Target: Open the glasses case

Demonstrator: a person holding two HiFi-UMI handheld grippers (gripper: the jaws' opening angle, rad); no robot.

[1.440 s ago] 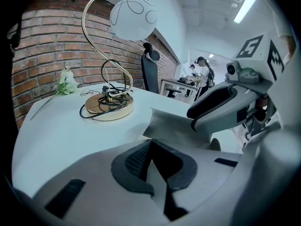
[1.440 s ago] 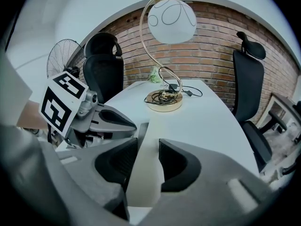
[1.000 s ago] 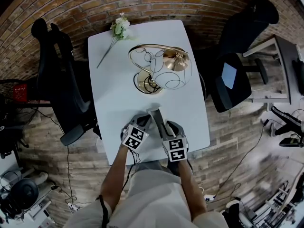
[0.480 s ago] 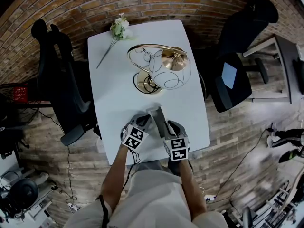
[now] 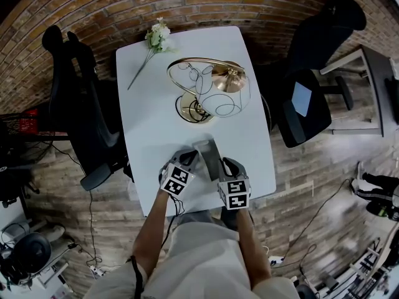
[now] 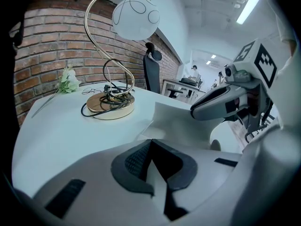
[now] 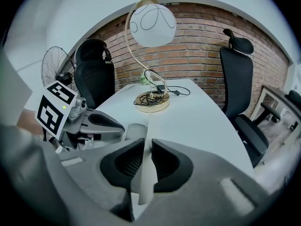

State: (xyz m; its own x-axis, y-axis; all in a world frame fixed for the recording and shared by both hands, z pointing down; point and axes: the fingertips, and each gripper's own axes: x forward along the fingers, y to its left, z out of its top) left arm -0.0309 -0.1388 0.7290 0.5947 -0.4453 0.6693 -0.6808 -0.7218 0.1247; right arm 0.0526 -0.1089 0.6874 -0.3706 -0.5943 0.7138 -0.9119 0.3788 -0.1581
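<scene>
Angling down | left gripper clamps glasses case | right gripper closing onto lid

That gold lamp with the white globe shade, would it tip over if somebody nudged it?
Probably not easily: the gold lamp stands on a broad round base, which looks weighty. But its white globe hangs high on a thin curved arm, so a shove up there might rock it. The globe looks breakable.

The right gripper's jaws have just been closing, narrowing onto the thin pale edge of the glasses case between them; its marker cube sits slightly further right of the lamp than before.
</scene>
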